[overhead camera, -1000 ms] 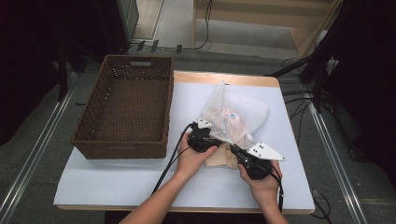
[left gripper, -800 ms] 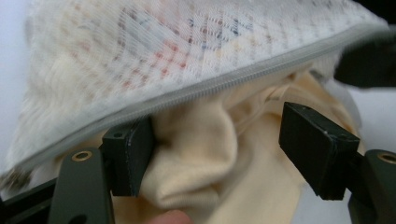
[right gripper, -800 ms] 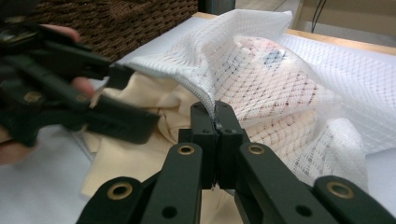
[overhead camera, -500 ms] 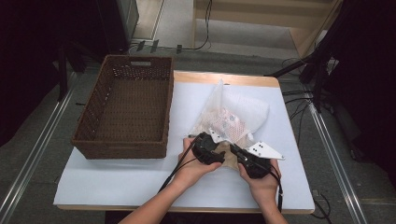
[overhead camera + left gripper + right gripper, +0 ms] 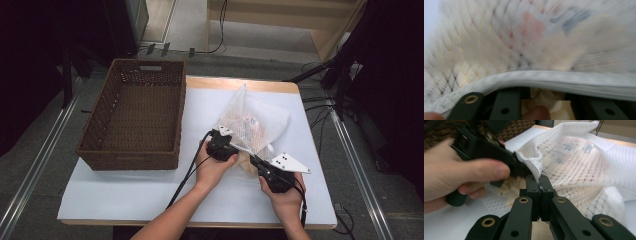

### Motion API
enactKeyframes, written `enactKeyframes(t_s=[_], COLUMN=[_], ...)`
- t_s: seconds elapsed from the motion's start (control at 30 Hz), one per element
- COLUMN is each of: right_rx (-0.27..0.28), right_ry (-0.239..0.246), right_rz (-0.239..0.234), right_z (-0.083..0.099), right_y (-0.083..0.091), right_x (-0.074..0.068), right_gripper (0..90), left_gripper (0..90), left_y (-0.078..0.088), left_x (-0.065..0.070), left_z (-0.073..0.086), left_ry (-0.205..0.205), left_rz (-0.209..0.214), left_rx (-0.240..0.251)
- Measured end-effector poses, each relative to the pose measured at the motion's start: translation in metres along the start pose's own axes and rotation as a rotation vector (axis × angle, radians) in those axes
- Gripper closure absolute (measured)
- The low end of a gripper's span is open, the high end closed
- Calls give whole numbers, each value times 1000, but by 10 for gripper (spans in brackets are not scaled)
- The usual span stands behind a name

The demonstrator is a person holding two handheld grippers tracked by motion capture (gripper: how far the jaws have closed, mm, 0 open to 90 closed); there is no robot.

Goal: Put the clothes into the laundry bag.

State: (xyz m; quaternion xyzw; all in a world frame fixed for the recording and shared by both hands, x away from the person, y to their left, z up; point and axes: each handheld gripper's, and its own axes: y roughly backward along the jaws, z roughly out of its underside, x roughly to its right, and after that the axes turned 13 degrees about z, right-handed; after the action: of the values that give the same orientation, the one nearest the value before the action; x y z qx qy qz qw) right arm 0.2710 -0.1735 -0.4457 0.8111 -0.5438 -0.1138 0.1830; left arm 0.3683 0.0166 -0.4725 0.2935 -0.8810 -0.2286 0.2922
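Mesh bag (image 5: 584, 167) rim clamped in right gripper (image 5: 540, 185).

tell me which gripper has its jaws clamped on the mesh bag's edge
The right gripper: its jaws are pressed together on the mesh laundry bag's white hem. The left gripper sits at the bag's opening, jaws just closing, apart.

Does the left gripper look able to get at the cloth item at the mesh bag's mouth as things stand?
Probably yes: the right gripper pinches the mesh bag rim, and the left gripper is already at the beige cloth with nothing between.
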Motion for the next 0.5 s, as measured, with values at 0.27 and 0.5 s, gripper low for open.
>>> enactKeyframes(t_s=[0.27, 0.5], right_rx=[-8, -9], right_ry=[-11, -12], right_rz=[18, 21], right_z=[3, 2], right_y=[-2, 0], right_x=[10, 12], right_gripper=[900, 900], left_gripper=[412, 478], left_y=[55, 93], left_x=[12, 4], left_z=[18, 64], left_ry=[-80, -30], left_rz=[14, -60], left_rx=[21, 49])
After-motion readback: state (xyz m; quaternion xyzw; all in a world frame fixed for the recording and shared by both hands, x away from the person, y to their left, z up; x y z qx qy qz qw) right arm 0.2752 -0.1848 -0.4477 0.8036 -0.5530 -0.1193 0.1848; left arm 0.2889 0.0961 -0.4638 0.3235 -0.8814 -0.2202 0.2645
